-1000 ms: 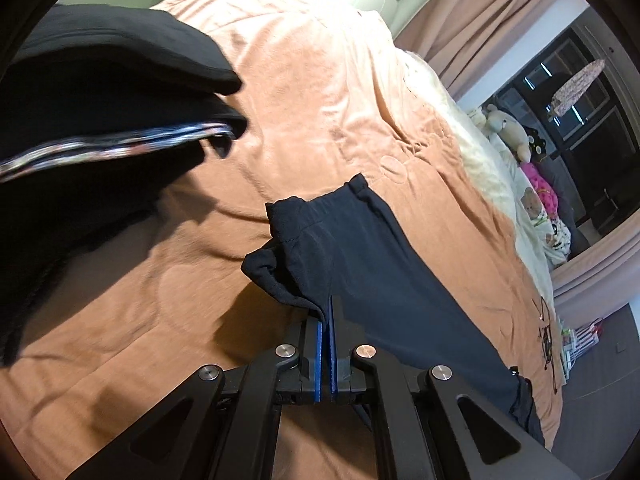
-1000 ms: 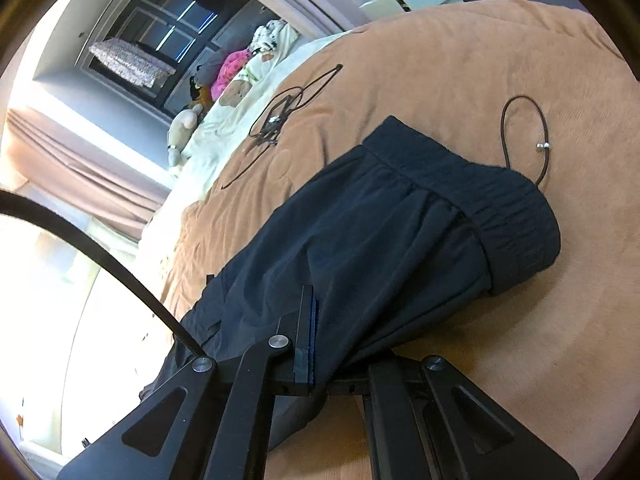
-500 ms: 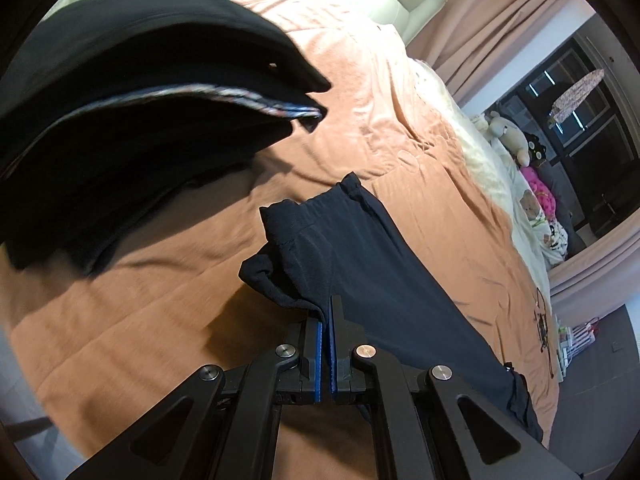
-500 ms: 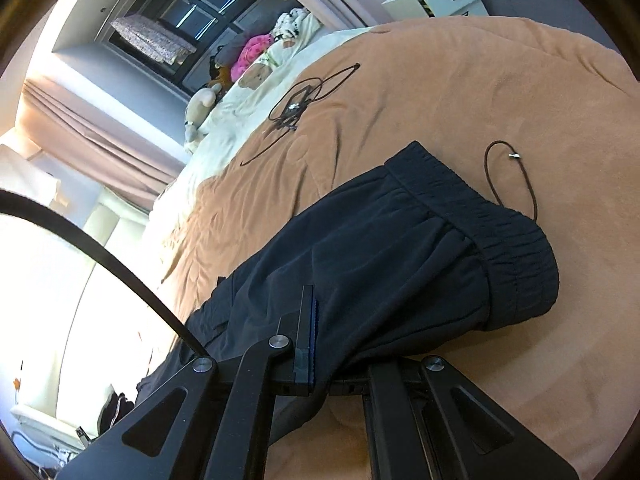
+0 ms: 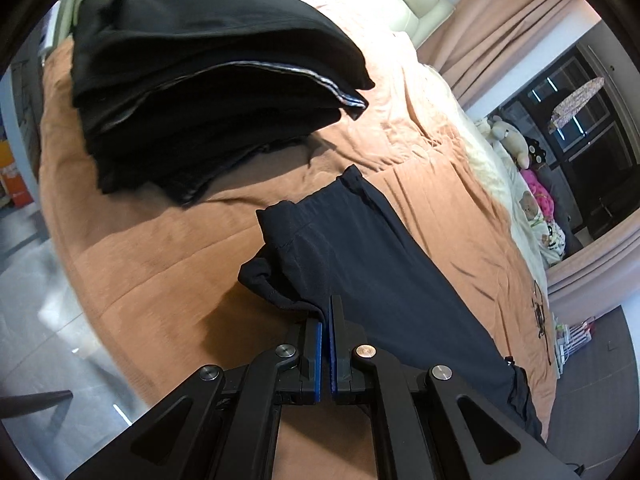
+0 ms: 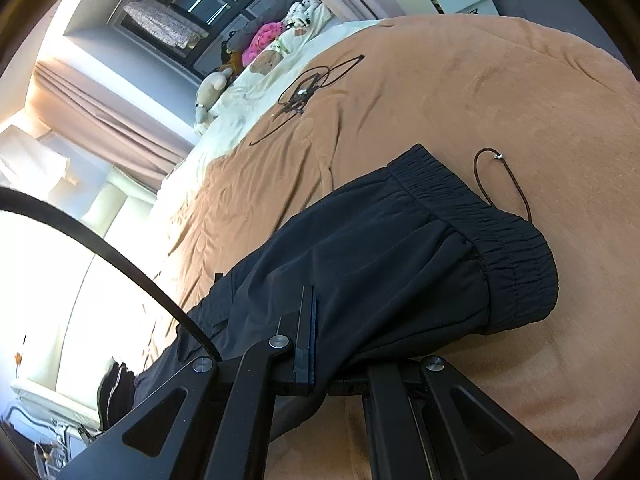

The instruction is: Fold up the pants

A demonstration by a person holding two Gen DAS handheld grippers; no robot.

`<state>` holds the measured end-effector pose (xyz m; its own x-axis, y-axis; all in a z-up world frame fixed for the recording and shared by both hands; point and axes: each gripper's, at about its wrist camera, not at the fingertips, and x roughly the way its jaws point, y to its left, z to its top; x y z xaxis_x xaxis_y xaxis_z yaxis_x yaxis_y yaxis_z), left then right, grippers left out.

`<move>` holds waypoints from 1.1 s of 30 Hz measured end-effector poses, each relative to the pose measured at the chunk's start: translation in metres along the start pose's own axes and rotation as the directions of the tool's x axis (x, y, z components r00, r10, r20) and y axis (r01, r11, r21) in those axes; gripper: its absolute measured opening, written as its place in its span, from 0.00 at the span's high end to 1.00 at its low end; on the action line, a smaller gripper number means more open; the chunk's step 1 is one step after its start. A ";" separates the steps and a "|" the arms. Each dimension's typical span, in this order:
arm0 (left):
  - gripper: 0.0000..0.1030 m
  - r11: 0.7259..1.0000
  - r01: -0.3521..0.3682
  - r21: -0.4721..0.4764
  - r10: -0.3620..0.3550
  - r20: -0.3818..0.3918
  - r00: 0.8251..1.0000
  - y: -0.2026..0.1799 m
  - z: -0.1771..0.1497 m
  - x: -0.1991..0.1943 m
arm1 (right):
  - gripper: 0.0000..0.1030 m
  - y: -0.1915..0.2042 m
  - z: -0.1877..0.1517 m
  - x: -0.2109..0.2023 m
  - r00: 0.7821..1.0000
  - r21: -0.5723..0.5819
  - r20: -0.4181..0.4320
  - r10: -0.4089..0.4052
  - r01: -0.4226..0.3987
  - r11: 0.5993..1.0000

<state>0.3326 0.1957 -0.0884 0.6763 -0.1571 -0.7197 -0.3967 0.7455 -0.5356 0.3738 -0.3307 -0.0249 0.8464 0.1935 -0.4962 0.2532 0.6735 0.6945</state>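
Note:
Dark navy pants (image 5: pixel 360 264) lie stretched along the brown bedspread (image 5: pixel 168 280). My left gripper (image 5: pixel 329 320) is shut on the edge of the pant leg near the cuffs (image 5: pixel 288 220). In the right wrist view the pants (image 6: pixel 380 264) show their elastic waistband (image 6: pixel 500 232) at the right. My right gripper (image 6: pixel 320 320) is shut on the pants fabric near the waist; its left finger (image 6: pixel 306 320) shows and the right one is hidden under the cloth.
A stack of folded black clothes (image 5: pixel 208 80) sits on the bed beyond the cuffs. A brown cord loop (image 6: pixel 508 176) lies beside the waistband. Black cables (image 6: pixel 308 88) and plush toys (image 6: pixel 264 36) lie at the bed's far side. The floor (image 5: pixel 48 304) shows at left.
Both grippers have drawn back and up with the pants. The black stack has come fully into the left view and the bed edge and floor now show.

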 end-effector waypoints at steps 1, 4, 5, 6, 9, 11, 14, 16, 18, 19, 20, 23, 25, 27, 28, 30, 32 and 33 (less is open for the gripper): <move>0.98 1.000 0.001 -0.003 -0.001 -0.003 1.000 0.002 -0.002 -0.001 | 1.00 0.000 0.001 -0.001 1.000 -0.003 -0.003 0.000 0.000 1.000; 0.98 1.000 0.008 -0.006 -0.008 -0.006 1.000 0.009 -0.007 -0.005 | 1.00 0.001 0.003 -0.002 1.000 -0.009 -0.013 -0.006 0.006 1.000; 0.98 1.000 0.010 -0.007 -0.010 -0.006 1.000 0.011 -0.008 -0.005 | 1.00 0.001 0.002 -0.003 1.000 -0.012 -0.016 -0.010 0.010 1.000; 0.98 1.000 0.010 -0.006 -0.010 -0.008 1.000 0.013 -0.010 -0.005 | 1.00 0.001 0.002 -0.003 1.000 -0.016 -0.019 -0.016 0.015 1.000; 0.98 1.000 0.021 -0.009 -0.021 -0.029 0.999 0.022 -0.015 0.003 | 1.00 -0.003 0.000 -0.001 0.999 0.001 -0.024 -0.026 0.026 1.000; 0.98 1.000 0.023 -0.019 -0.024 -0.051 0.998 0.028 -0.018 0.013 | 1.00 -0.007 -0.002 0.004 0.999 0.016 -0.023 -0.030 0.030 0.999; 0.97 1.000 0.013 -0.013 -0.014 -0.085 0.996 0.036 -0.020 0.026 | 0.98 -0.009 -0.009 0.010 0.998 0.025 -0.034 -0.055 0.056 0.998; 0.97 1.000 0.021 -0.015 -0.022 -0.096 0.995 0.040 -0.022 0.030 | 0.83 -0.009 -0.013 0.013 0.997 0.038 -0.053 -0.057 0.059 0.998; 0.91 0.999 0.044 -0.028 -0.047 -0.111 0.993 0.044 -0.022 0.035 | 0.52 -0.005 -0.019 0.015 0.995 0.041 -0.070 -0.077 0.080 0.996; 0.85 0.998 0.054 -0.034 -0.058 -0.115 0.992 0.046 -0.022 0.037 | 0.40 -0.002 -0.022 0.014 0.995 0.046 -0.066 -0.070 0.073 0.996; 0.81 0.997 0.065 -0.043 -0.070 -0.121 0.990 0.047 -0.022 0.039 | 0.40 0.001 -0.026 0.013 0.996 0.050 -0.064 -0.060 0.063 0.997; 0.70 0.994 0.097 -0.039 -0.101 -0.123 0.987 0.047 -0.021 0.042 | 0.40 0.011 -0.039 0.013 0.996 0.065 -0.088 -0.026 0.031 0.997; 0.63 0.993 0.113 -0.034 -0.117 -0.123 0.986 0.045 -0.019 0.043 | 0.40 0.017 -0.046 0.014 0.995 0.066 -0.104 -0.013 0.020 0.998; 0.62 0.991 0.129 -0.039 -0.133 -0.126 0.983 0.046 -0.017 0.045 | 0.40 0.023 -0.055 0.015 0.992 0.058 -0.123 -0.004 0.011 0.998; 0.62 0.990 0.135 -0.041 -0.139 -0.130 0.982 0.047 -0.016 0.047 | 0.40 0.026 -0.059 0.015 0.991 0.053 -0.134 0.011 -0.003 0.999; 0.62 0.988 0.147 -0.046 -0.152 -0.134 0.979 0.049 -0.014 0.048 | 0.40 0.035 -0.069 0.017 0.987 0.040 -0.156 0.025 -0.019 0.999; 0.62 0.986 0.161 -0.049 -0.166 -0.138 0.976 0.051 -0.013 0.048 | 0.40 0.040 -0.077 0.020 0.983 0.034 -0.182 0.035 -0.030 0.999; 0.62 0.985 0.166 -0.049 -0.172 -0.140 0.975 0.052 -0.013 0.048 | 0.40 0.041 -0.078 0.022 0.980 0.034 -0.195 0.043 -0.037 0.999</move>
<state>0.3360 0.2184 -0.1562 0.6409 -0.3718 -0.6716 -0.3084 0.6764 -0.6688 0.3663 -0.2430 -0.0486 0.7487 0.3581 -0.5578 0.2369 0.6414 0.7297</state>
